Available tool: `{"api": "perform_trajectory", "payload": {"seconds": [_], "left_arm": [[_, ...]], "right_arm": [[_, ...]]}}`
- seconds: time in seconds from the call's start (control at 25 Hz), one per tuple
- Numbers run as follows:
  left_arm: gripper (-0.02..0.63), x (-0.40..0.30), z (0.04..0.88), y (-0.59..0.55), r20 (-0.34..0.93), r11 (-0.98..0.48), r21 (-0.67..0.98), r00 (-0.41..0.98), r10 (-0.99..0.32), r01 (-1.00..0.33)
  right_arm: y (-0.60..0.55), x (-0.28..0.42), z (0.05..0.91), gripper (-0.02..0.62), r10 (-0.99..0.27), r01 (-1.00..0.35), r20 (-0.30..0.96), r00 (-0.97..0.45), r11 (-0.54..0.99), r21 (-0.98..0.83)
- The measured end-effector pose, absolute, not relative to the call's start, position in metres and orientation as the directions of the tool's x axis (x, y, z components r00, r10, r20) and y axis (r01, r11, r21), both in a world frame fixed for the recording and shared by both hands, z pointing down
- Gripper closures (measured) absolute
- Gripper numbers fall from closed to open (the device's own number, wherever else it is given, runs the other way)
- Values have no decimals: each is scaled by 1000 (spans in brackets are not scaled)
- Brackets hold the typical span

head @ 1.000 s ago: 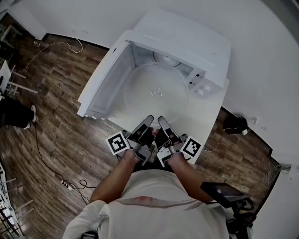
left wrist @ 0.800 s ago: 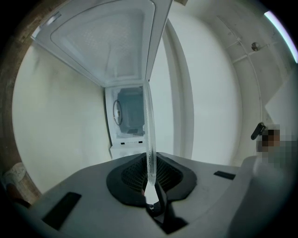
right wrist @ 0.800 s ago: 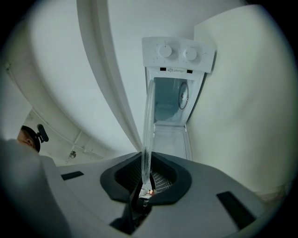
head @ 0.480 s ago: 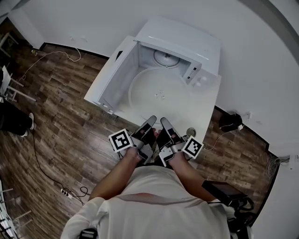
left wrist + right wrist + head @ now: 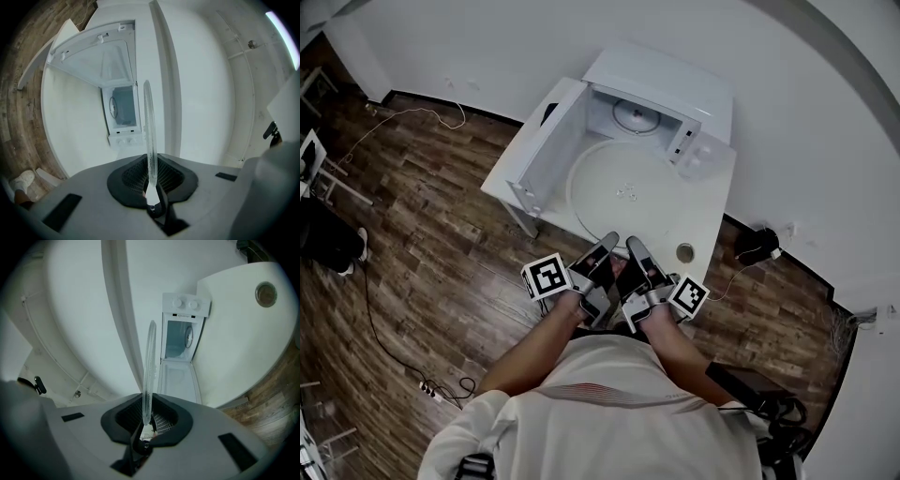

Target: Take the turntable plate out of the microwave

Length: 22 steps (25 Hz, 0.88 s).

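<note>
The clear glass turntable plate (image 5: 623, 192) hangs level over the white table, in front of the open white microwave (image 5: 666, 84). My left gripper (image 5: 607, 241) and right gripper (image 5: 634, 245) sit side by side at its near rim, each shut on the glass. In the left gripper view the plate (image 5: 149, 126) runs edge-on into the left gripper (image 5: 150, 174), and the dark pads press on it. The right gripper view shows the same: the plate (image 5: 150, 362) stands pinched in the right gripper (image 5: 146, 416). The roller ring (image 5: 635, 114) lies in the microwave's cavity.
The microwave door (image 5: 546, 150) swings open to the left. The white table (image 5: 715, 202) has a round cable hole (image 5: 684, 252) near its front right corner. Around it lies wooden floor with cables (image 5: 403, 112). White walls stand behind.
Both grippers have drawn the plate back toward the person and a little upward. It now sits farther out from the microwave's cavity.
</note>
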<state>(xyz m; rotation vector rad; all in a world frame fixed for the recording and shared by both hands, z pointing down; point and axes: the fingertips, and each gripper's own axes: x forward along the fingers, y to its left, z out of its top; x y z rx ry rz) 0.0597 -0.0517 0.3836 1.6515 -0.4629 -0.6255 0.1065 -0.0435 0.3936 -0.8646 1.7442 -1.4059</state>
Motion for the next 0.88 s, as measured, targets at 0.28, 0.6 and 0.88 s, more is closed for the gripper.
{"api": "perform_trajectory", "payload": {"seconds": [0.28, 0.6, 0.88], "left_arm": [[557, 60, 370, -27, -131, -195, 981, 766, -630, 8], [555, 91, 362, -18, -155, -206, 978, 750, -643, 25], [555, 110, 362, -14, -145, -215, 977, 746, -650, 2]], "right_arm": [[-19, 108, 378, 554, -838, -34, -148, -525, 194, -980], [-12, 139, 370, 552, -814, -68, -146, -562, 222, -973], [-8, 158, 367, 552, -806, -55, -165, -569, 237, -970]]}}
